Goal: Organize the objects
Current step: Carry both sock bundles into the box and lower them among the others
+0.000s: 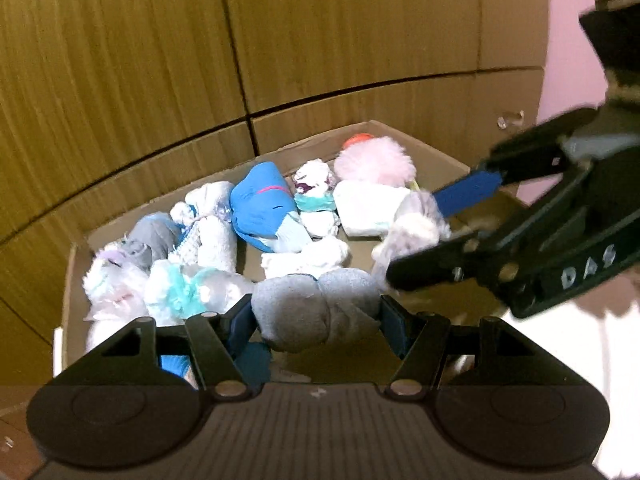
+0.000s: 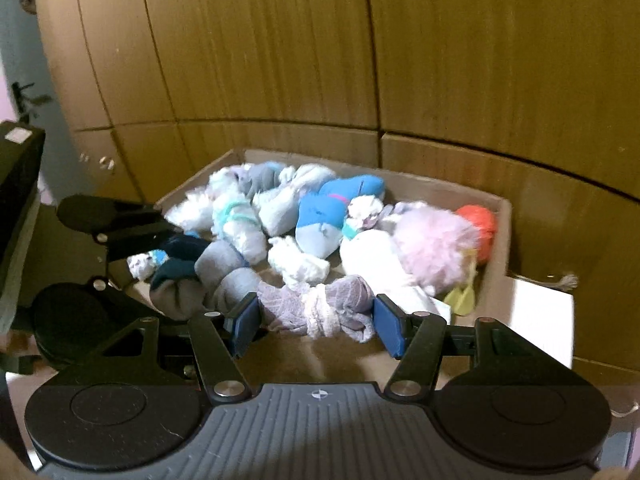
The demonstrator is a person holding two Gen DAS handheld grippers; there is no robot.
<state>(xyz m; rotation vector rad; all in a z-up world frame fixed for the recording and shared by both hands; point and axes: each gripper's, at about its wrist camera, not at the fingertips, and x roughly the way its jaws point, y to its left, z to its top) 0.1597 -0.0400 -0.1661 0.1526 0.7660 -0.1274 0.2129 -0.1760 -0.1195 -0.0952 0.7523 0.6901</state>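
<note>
- Left claw (image 1: 316, 312): clenched on a grey sock bundle (image 1: 316, 308), its blue pads pressing both sides; the bundle hangs over the near part of a cardboard box (image 1: 440, 160).
- Right claw (image 2: 316, 320): clenched on a pale lilac sock bundle (image 2: 320, 308) tied round the middle with a lighter band; it too is over the box's near edge.
- In the left wrist view the right claw (image 1: 416, 232) enters from the right side, its blue pad (image 1: 468, 192) against the lilac bundle (image 1: 416, 220).
- In the right wrist view the left claw (image 2: 192, 260) sits at the left, holding the grey bundle (image 2: 224, 276) just beside the lilac one.
- Box contents: many rolled socks, mostly white and pale; a bright blue pair (image 1: 260, 208) near the middle; a fluffy pink ball (image 1: 372, 160) and an orange thing (image 2: 478, 224) at the far corner; a folded white piece (image 1: 368, 208) beside them.
- A patch of bare box floor (image 1: 252, 260) shows between the bundles.
- Backdrop: wooden cupboard doors (image 1: 320, 40) right behind the box; a pink wall (image 1: 580, 60) to one side.
</note>
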